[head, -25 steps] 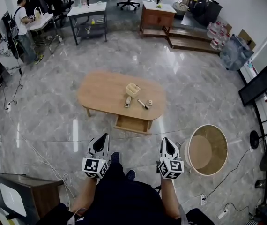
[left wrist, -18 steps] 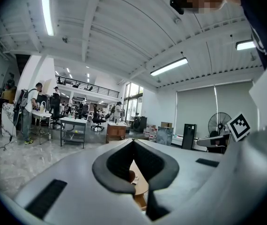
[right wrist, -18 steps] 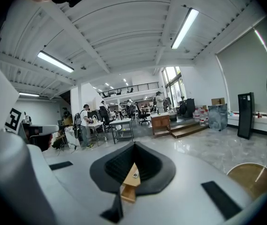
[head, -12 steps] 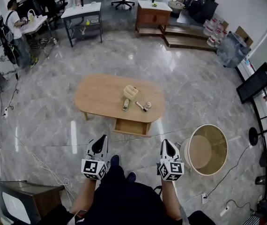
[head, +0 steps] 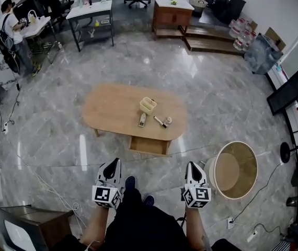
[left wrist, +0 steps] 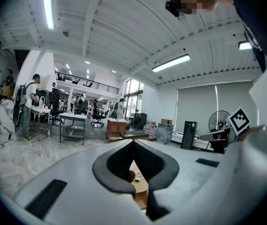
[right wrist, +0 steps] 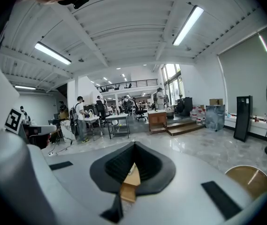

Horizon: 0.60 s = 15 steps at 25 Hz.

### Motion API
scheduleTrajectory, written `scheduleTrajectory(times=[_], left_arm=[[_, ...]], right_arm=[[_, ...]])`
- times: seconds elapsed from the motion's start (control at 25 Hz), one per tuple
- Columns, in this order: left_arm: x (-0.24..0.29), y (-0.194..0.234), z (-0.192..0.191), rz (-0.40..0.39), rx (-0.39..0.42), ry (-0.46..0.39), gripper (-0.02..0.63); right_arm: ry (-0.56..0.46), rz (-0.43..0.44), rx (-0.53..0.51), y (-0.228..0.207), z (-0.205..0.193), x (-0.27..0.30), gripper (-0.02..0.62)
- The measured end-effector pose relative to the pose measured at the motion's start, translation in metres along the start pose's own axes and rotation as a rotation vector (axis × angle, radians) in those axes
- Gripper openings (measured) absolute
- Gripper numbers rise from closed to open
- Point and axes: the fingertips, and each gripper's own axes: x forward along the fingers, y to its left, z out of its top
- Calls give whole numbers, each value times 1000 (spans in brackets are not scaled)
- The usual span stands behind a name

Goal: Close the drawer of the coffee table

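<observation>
Nearest of all, the person's legs and dark shoes (head: 130, 182) stand on the marble floor (head: 49, 135), with a gripper carried on each side, roughly parallel and aimed ahead rather than at anything within reach. The left gripper (head: 115, 161) has its jaws pressed fully together with nothing between them, and the right gripper (head: 192, 164) is the same: tips meeting, empty. That seems a sensible way to carry them, since a drawer is pushed home rather than gripped, and closed jaws make one blunt, firm tip to press with. Both hang well short of the furniture, with bare floor between, so the approach looks unfinished. Off to the right a round side table (head: 243, 178) with a raised pale rim stands clear of the straight path. Beyond the floor gap the oval wooden bench (head: 112, 106) lies crosswise, and the drawer (head: 150, 145) juts out from under its near long edge, a little right of centre, open toward the person. Facing it head-on probably lets a push run along the drawer's own slide. On the bench top, just behind the drawer, sit a small basket (head: 148, 105), a remote (head: 142, 120) and a pen (head: 160, 122); none needs moving, though a gentle push would spare them a jolt. Far back are desks, a wooden cabinet (head: 172, 15) and another person (head: 8, 25).
</observation>
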Motion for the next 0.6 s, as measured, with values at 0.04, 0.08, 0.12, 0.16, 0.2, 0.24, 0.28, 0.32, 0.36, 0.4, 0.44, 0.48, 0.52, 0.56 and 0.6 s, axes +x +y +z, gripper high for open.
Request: scheduleTrajectory(times=[0.04, 0.08, 0.12, 0.16, 0.2, 0.24, 0.28, 0.32, 0.36, 0.4, 0.44, 0.48, 0.52, 0.56, 0.6], left_arm=[[2, 3, -3, 4, 2, 5, 25], [5, 5, -5, 7, 3, 8, 25], [7, 6, -7, 8, 4, 8, 25], [9, 6, -9, 8, 6, 6, 25], [13, 7, -11, 6, 10, 3, 25], [16, 8, -15, 3, 13, 2, 25], [19, 9, -20, 1, 16, 4, 25], [23, 11, -26, 1, 20, 7, 25], [26, 13, -31, 3, 26, 10, 25], [30, 14, -37, 6, 29, 11, 25], [33, 16, -43, 9, 27, 11, 25], [35, 16, -49, 12, 24, 12, 25], [37, 17, -55, 14, 20, 14, 25], [38, 19, -61, 14, 20, 16, 25], [40, 20, -68, 13, 23, 17, 25]], right_arm=[[3, -3, 2, -2, -3, 3, 25], [6, -6, 3, -4, -5, 6, 25], [7, -9, 4, -7, -7, 10, 25], [7, -11, 5, -10, -9, 13, 25], [5, -12, 7, -12, -10, 17, 25], [4, -13, 7, -13, -13, 21, 26], [5, -14, 6, -14, -18, 25, 25], [5, -14, 5, -14, -24, 29, 25], [5, -13, 5, -15, -30, 33, 25], [6, -12, 6, -17, -36, 38, 26], [7, -12, 7, -19, -42, 41, 26], [10, -13, 9, -21, -49, 44, 26], [12, -16, 12, -23, -56, 46, 25], [15, -18, 15, -24, -63, 48, 25], [18, -19, 17, -25, -71, 51, 25]])
